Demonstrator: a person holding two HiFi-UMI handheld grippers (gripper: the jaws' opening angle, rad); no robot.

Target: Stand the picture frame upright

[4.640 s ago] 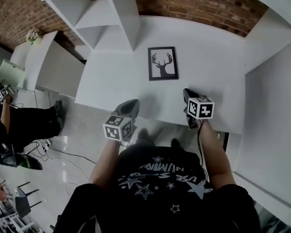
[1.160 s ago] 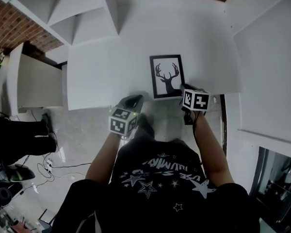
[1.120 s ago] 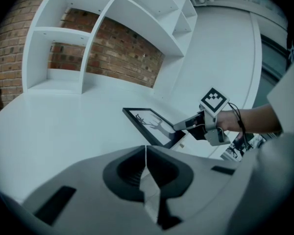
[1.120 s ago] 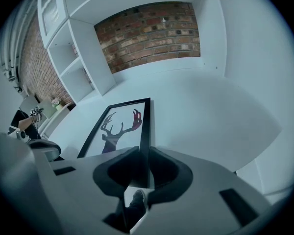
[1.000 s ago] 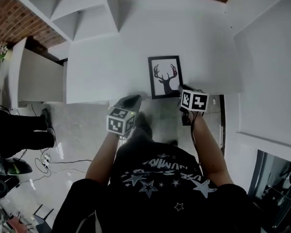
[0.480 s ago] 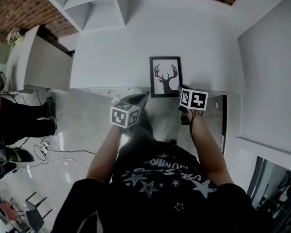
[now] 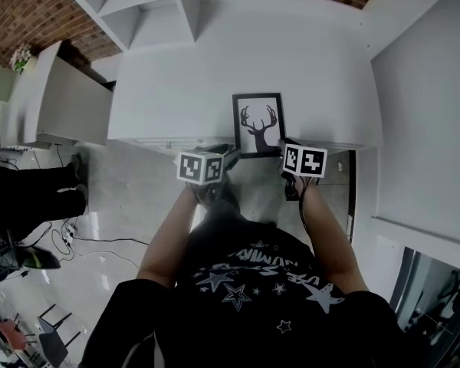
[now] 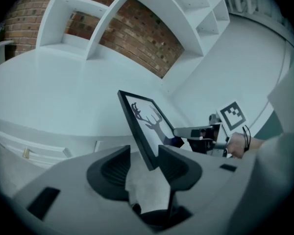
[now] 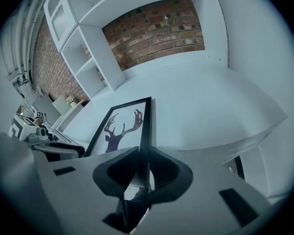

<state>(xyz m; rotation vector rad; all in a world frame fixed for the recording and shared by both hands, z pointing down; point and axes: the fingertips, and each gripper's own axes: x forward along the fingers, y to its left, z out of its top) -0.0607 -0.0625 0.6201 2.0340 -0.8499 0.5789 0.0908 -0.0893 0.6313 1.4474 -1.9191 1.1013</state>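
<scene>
Your right claw was clamped on the picture frame at its near right corner, jaws partly closed, pads pressing the black edge. Your left claw had just been opening and stood wide. The frame's near left corner sat between its jaws with a gap beside one pad, so no grip. The frame lay at the front edge of the white desk, deer print facing up, both claws at its near edge. White shelves stood behind it.
</scene>
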